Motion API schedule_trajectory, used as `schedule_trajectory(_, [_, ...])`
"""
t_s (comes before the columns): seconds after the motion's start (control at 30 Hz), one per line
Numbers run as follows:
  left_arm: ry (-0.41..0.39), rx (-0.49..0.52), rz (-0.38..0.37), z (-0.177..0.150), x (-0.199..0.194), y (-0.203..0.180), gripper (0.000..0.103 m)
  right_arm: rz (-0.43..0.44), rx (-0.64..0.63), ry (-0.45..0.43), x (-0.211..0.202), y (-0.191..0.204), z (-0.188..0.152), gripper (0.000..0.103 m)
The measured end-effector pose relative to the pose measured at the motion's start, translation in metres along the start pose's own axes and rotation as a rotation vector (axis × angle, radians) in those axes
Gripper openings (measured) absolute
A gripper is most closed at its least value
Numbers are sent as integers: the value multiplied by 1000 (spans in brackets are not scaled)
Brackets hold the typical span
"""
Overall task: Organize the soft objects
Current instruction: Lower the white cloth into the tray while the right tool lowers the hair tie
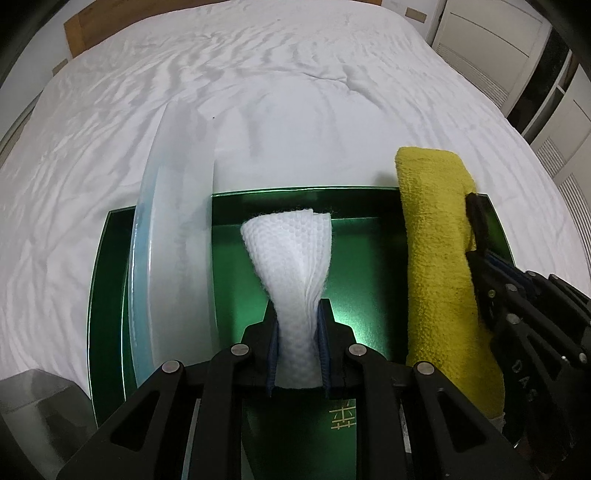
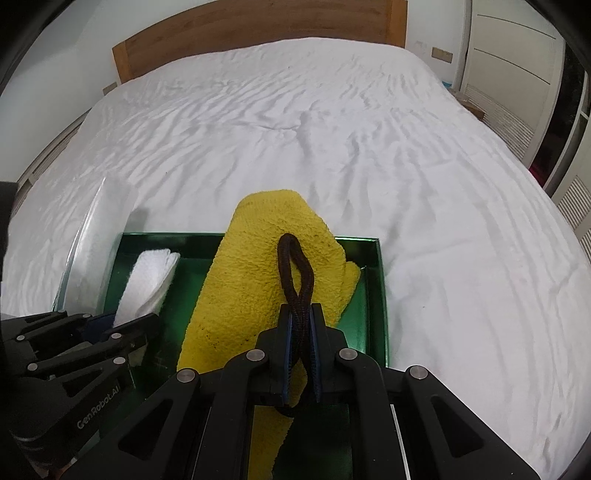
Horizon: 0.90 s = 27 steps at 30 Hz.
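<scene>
A green tray (image 1: 365, 273) (image 2: 376, 295) lies on the white bed. My left gripper (image 1: 298, 314) is shut on a folded white cloth (image 1: 291, 254), held over the tray's middle; the cloth also shows in the right wrist view (image 2: 147, 277). A folded yellow towel (image 1: 436, 266) (image 2: 251, 280) lies along the tray's right part. My right gripper (image 2: 301, 314) is shut on a dark brown hair tie (image 2: 295, 266), a looped band held over the yellow towel. The right gripper (image 1: 480, 236) shows beside the towel in the left wrist view.
A clear plastic lid (image 1: 173, 258) (image 2: 92, 236) leans upright at the tray's left side. The wrinkled white bed sheet (image 1: 258, 74) (image 2: 332, 129) spreads beyond. A wooden headboard (image 2: 258, 33) is at the far end. White cabinets (image 2: 517, 55) stand to the right.
</scene>
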<state>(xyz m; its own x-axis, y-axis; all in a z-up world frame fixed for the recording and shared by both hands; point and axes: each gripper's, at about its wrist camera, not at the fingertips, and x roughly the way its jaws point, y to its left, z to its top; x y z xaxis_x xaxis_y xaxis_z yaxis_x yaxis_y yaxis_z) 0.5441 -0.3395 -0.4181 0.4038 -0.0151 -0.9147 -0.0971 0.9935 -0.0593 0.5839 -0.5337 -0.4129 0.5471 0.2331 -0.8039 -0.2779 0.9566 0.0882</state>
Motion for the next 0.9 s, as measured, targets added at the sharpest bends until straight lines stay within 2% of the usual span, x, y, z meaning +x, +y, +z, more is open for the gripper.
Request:
schedule_trajectory(0.3, [-2, 4, 12, 5, 3, 2, 18, 4, -9, 15, 6, 1, 3, 11])
schedule_trajectory(0.47, [1, 8, 13, 7, 4, 1, 23, 9, -7, 18, 6, 1, 3, 12])
schedule_trajectory(0.57, [2, 15, 17, 8, 3, 1, 28, 2, -8, 17, 4, 1, 3, 19])
schedule_trajectory(0.63, [0, 22, 17, 8, 3, 0, 29, 5, -4, 10, 2, 0, 3, 31])
schedule_trajectory(0.77, [-14, 34, 29, 9, -1, -2, 33, 4, -7, 7, 0, 1, 1, 32])
schedule_trajectory(0.9, [-25, 42, 28, 10, -5, -4, 34, -2, -8, 1, -4, 1, 0, 33])
